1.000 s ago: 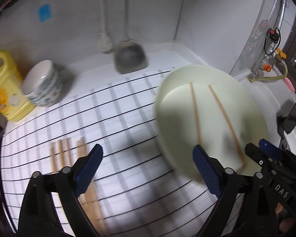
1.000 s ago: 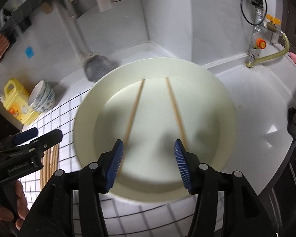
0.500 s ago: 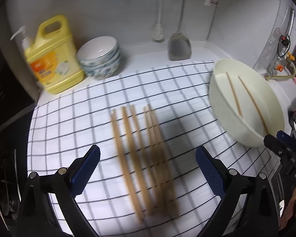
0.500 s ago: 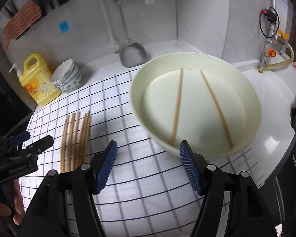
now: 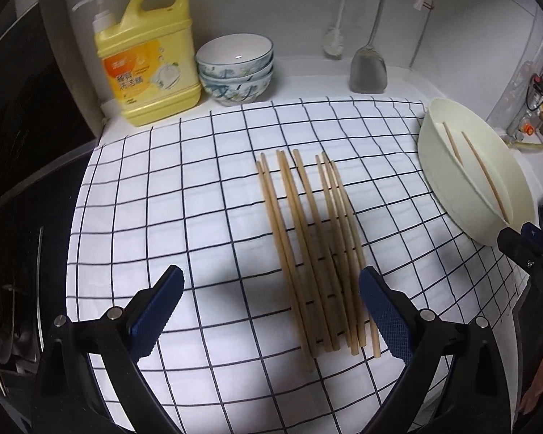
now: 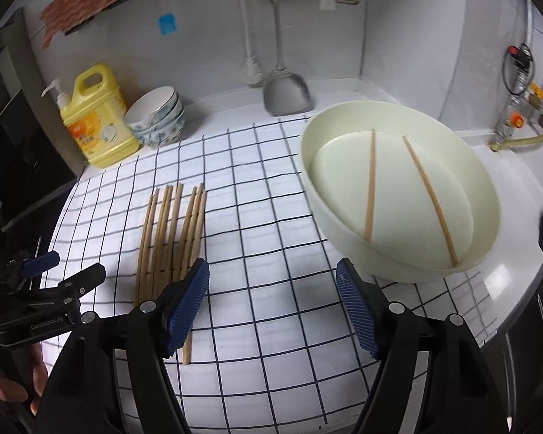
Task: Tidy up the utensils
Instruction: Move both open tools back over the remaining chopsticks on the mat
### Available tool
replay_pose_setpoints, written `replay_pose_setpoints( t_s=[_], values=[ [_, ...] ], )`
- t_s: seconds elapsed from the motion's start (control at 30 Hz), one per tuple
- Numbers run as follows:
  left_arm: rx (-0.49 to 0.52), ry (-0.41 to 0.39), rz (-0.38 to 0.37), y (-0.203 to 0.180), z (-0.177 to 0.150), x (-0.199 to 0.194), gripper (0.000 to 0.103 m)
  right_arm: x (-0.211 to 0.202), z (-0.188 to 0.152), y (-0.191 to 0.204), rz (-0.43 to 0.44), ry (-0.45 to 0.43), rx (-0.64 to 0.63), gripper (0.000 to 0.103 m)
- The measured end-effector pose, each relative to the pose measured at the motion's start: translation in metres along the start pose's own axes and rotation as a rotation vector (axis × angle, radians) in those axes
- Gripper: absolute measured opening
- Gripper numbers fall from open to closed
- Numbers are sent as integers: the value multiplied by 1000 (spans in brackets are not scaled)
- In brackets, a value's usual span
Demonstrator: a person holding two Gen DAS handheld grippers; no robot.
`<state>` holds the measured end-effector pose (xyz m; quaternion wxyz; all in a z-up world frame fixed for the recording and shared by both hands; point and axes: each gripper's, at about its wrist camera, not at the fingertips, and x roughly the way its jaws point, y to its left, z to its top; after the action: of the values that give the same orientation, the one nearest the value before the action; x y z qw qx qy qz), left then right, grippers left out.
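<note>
We see soft, dimmish indoor light, gripper shadows on the checked cloth, slight blur, and dark, bent fisheye edges

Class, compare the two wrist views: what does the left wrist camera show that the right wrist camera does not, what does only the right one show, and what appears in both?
Only the left wrist view shows the left tool from behind, open and empty, above the near ends of the loose chopsticks.

Only the right wrist view shows the striped cloth hanging on the wall and the right tool's own open, empty jaws; these have just been opening.

Both show the checked cloth, the cream basin holding two chopsticks, the yellow detergent bottle, the stacked bowls and the hanging spatula.
</note>
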<state>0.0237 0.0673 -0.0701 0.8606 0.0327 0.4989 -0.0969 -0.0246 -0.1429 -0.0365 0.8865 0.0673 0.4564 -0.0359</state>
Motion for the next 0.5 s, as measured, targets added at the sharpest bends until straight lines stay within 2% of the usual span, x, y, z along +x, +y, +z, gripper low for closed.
replay_pose_setpoints(
  t_s=[0.1, 0.5],
  values=[
    [-33, 1, 22, 2, -5, 2, 95, 11, 0, 1, 28, 17, -31, 72],
    [-164, 20, 110, 9, -21, 22, 95, 59, -13, -2, 143, 85, -91, 72]
  ],
)
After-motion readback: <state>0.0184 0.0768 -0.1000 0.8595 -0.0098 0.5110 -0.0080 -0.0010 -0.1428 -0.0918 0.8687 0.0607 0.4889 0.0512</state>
